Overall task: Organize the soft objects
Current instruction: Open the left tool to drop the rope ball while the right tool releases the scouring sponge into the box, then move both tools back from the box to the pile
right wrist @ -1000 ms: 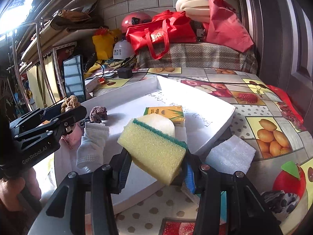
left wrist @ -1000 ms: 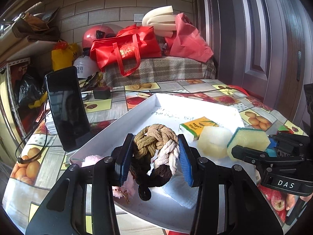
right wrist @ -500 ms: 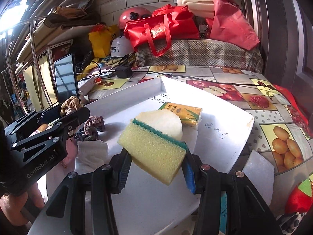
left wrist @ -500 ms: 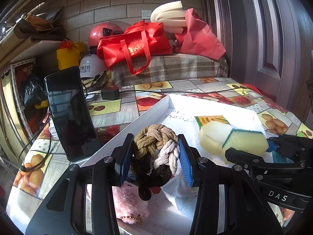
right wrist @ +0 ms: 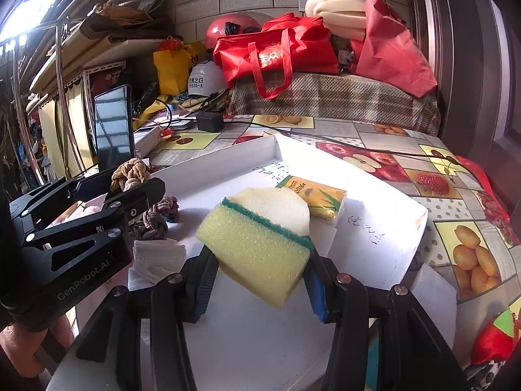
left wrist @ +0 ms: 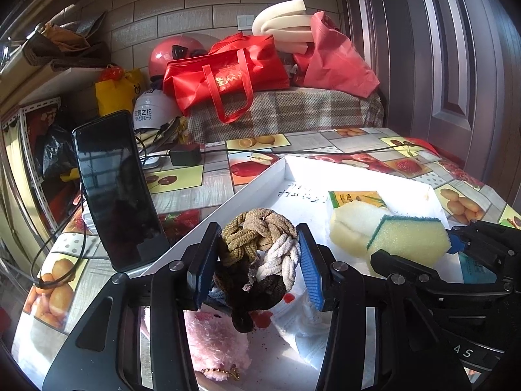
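Note:
My left gripper is shut on a braided knot of tan, white and brown cord, held over the near left part of the white tray. My right gripper is shut on a yellow sponge with a green scouring layer, held over the tray's middle; it also shows in the left wrist view. In the tray lie a pale foam block, a yellow tissue pack, a second braided knot, a white folded mask and a pink fluffy item.
A phone stands propped left of the tray, with cables and a black adapter behind it. A white foam piece lies on the fruit-print tablecloth right of the tray. Red bags and helmets sit on a covered bench at the back.
Both grippers have moved forward over the tray, each still holding its object. The sponge now sits closer to the foam block and tissue pack.

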`<state>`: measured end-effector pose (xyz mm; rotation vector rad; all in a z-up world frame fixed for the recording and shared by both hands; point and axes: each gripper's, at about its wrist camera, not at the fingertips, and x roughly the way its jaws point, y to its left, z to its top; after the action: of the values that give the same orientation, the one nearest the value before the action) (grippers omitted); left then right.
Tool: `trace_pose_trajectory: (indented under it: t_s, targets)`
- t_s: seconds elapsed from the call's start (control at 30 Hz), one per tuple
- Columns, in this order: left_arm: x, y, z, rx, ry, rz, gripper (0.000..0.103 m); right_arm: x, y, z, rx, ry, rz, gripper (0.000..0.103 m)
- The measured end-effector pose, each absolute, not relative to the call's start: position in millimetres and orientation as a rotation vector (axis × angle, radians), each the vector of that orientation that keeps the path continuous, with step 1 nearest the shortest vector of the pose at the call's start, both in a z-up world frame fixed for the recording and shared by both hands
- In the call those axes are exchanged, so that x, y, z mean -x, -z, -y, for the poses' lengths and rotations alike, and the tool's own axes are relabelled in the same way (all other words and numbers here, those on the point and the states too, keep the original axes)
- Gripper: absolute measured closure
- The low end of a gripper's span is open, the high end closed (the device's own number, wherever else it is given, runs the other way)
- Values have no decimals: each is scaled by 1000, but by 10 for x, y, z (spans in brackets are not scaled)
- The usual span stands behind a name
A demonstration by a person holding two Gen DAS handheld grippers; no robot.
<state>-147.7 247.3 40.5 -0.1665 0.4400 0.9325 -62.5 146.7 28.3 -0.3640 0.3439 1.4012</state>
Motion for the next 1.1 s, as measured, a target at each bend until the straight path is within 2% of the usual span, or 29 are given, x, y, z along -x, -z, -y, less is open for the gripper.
trace_pose_trajectory:
  t_s: [0.1,0.13,0.17,0.2,0.37,0.43,1.1]
  targets:
    - [1504,-404,-2480,167,-958,-430,50,636,-297,-1443,355,-1391,-326,45]
    - [1523,-406,-2481,170,-967,-424,46,639,-299,-1436,353,-1388,-320,39]
    - [1538,-408,-2485,174,-976,-419,38,642,-301,-1435,353,-1386,-316,32]
    - [1564,-411,-2494,182,-989,-410,34,644,-303,-1431,353,-1382,-311,30]
    - [1684,-429,-2486,205,-1041,-359,0,626,-305,-1431,344,-1369,-316,10]
    - [1691,-442,-2433,180,-1049,-342,0,645,-305,-1432,350,-1365,-308,0]
    - [1877,-501,-2280,171,-1093,-251,0,839,-344,-1054,320,-1344,-133,0]
